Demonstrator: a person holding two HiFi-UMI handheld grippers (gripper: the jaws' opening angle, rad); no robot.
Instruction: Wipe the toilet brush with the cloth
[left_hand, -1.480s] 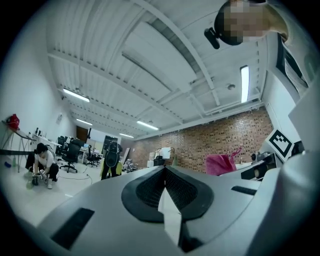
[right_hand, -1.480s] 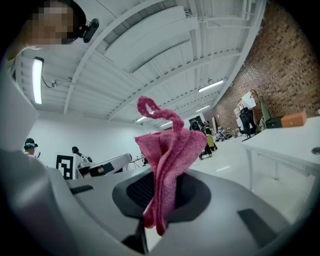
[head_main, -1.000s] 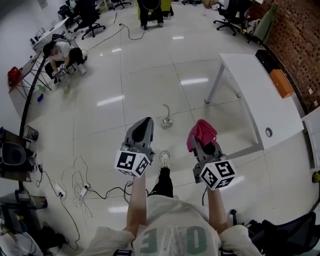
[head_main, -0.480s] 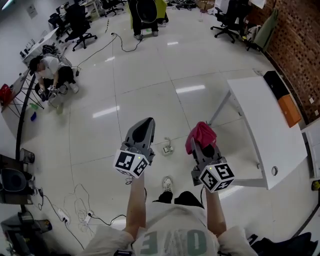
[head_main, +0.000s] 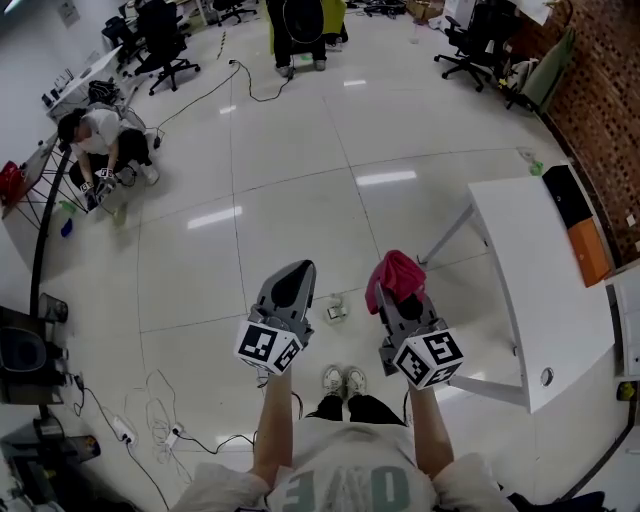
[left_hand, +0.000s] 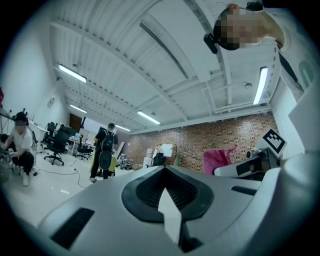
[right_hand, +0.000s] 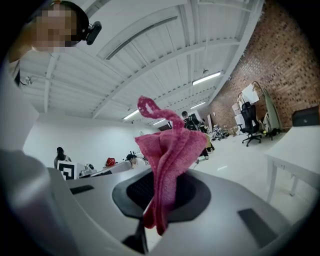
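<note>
No toilet brush shows in any view. A pink cloth (head_main: 397, 277) sticks up from my right gripper (head_main: 392, 292), which is shut on it; in the right gripper view the cloth (right_hand: 167, 160) hangs crumpled between the closed jaws of the right gripper (right_hand: 156, 202). My left gripper (head_main: 292, 277) is held level beside it, shut with nothing in it. In the left gripper view its jaws (left_hand: 168, 200) meet on nothing, and the cloth (left_hand: 217, 161) shows at the right. Both grippers are held out over bare floor tiles.
A white table (head_main: 530, 270) stands at the right, with an orange box (head_main: 590, 250) and a black box (head_main: 558, 190) along the brick wall. A floor socket (head_main: 335, 312) lies ahead and cables (head_main: 150, 370) at the left. A person crouches (head_main: 95, 135) far left; another stands (head_main: 300, 20) far ahead.
The whole scene has shifted: the table has slid to the right in the head view and the floor socket is nearer my hands. Both grippers keep their pose, and the cloth stays held.
</note>
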